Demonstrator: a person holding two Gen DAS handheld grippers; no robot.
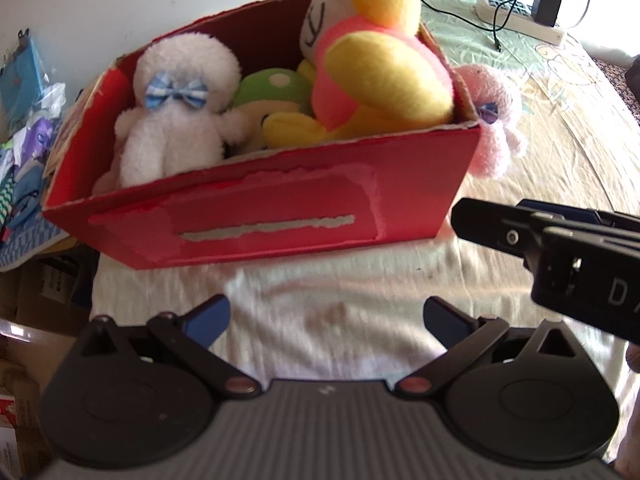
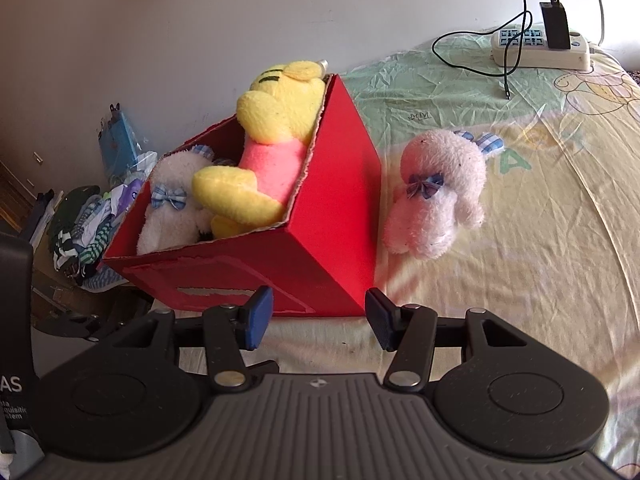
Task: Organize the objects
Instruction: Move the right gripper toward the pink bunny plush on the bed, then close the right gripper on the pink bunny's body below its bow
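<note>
Three plush toys are already sitting in the red box (image 2: 256, 264) near the bed's (image 2: 540, 280) edge, while the pink plush (image 2: 436, 196) is still lying just beside it, and the left gripper (image 1: 326, 320) and right gripper (image 2: 318, 316) are hovering with fingers apart, holding nothing.
</note>
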